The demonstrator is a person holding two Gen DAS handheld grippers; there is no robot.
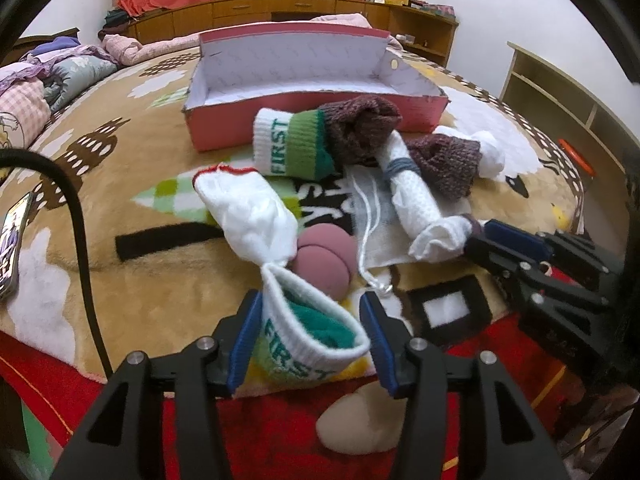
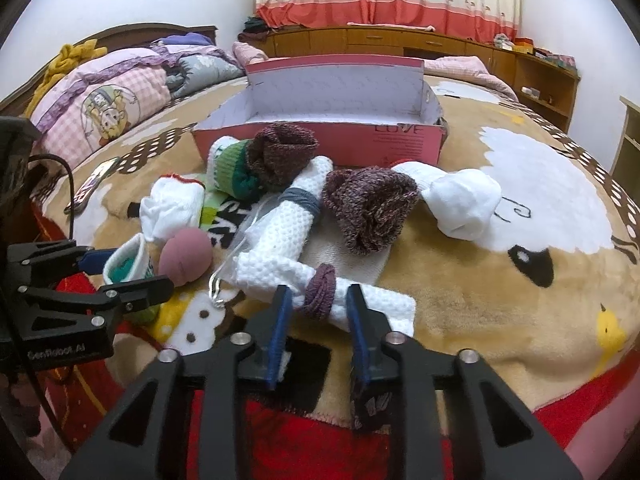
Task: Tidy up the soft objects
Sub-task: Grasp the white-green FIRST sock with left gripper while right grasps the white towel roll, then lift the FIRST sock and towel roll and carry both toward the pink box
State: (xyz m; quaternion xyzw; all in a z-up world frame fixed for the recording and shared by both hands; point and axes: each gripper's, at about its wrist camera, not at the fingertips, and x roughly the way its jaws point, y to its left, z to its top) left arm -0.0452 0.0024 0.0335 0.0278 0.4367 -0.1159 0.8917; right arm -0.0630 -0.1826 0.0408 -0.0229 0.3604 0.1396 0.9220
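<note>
pink box (image 1: 224, 130) sits open on the bed (image 2: 500, 280), lid flap standing up at the back, inside looks bare white, nothing visible in it. all soft things lie in front of the box on the blanket.

counts: two white/green "first" socks: one rolled (image 1: 294, 146) just by the box front wall, the other (image 1: 308, 330) at the near edge. two maroon knit bundles: one (image 2: 282, 156) against the rolled first sock, one (image 2: 370, 210) right of the towel. two plain white sock bundles: one with red trim (image 1: 248, 216) left of centre, one (image 2: 460, 204) far right. one white waffle towel roll (image 2: 288, 236) lying diagonal across a grey drawstring bag (image 1: 378, 224), with a grey band (image 2: 300, 200) around its upper part and a maroon band (image 2: 320, 298) near its low end. one dusty pink ball (image 2: 185, 261) beside the near first sock.

left gripper (image 1: 310, 344): fingers clamped on the cuff of the near first sock, blue pads pressing both sides, cuff mouth open showing green inside.

right gripper (image 2: 320, 324): fingers closed on the low end of the towel roll right at the maroon band.

a phone (image 1: 12, 248) lies on the blanket at far left.
</note>
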